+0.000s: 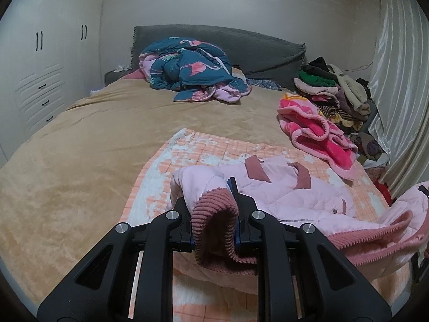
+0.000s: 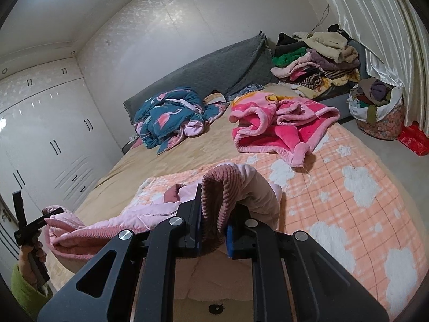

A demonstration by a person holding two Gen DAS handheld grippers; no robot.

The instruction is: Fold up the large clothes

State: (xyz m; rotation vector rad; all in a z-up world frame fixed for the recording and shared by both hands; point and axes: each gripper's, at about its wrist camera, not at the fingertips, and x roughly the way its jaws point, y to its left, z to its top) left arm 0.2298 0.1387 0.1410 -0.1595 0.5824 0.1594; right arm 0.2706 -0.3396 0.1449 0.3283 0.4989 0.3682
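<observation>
Both grippers point slightly downward over the bed (image 1: 80,139). The left gripper (image 1: 214,209) is clenched on a ribbed cuff of the one pink jacket (image 1: 289,187), and the right gripper (image 2: 214,214) is clenched on the other ribbed corner. In the right wrist view a hand (image 2: 32,257) (green sleeve) holds the left tool at 8 o'clock. The jacket lies on one checked blanket (image 2: 335,187), its long axis running between the two grippers, with the collar toward 12 o'clock.
</observation>
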